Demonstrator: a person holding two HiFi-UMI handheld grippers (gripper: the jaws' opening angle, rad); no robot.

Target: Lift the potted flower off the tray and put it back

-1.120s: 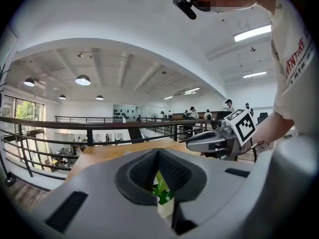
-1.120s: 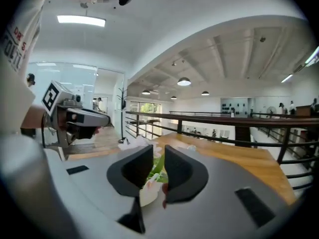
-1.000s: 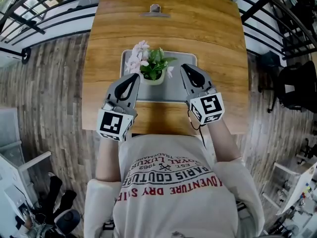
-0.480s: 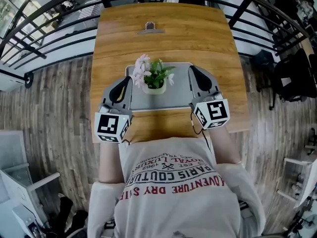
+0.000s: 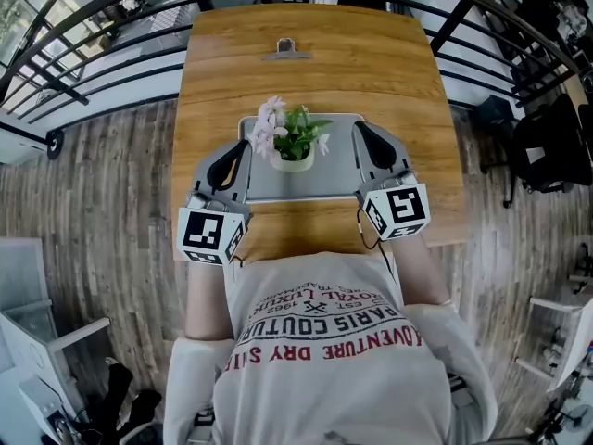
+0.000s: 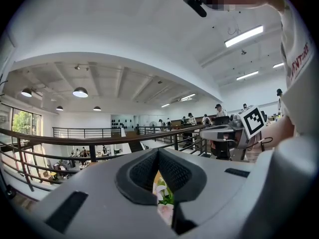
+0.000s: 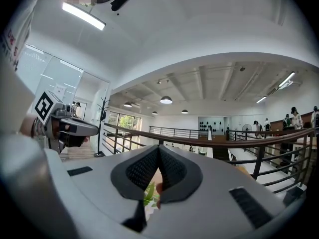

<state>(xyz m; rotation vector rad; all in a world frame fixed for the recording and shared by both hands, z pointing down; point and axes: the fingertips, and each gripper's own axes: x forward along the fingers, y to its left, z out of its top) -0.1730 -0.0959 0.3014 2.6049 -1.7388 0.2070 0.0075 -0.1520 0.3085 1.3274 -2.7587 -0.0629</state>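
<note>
White pot w/ pink flowers (image 5: 292, 145) sat on grey metal tray (image 5: 334, 179); L tongs (image 5: 244, 145), R tongs (image 5: 358, 128) alongside, both shut, empty. If gripping: pot, not blooms.

The flower (image 5: 272, 124) is pale pink with green leaves (image 5: 302, 128) in a cream pot (image 5: 294, 162), on a grey tray (image 5: 324, 180). The table (image 5: 315, 72) is honey-brown wood grain. The left gripper (image 5: 244, 146) and right gripper (image 5: 359, 129) are grey, with black-and-white square markers (image 5: 206, 233).
</note>
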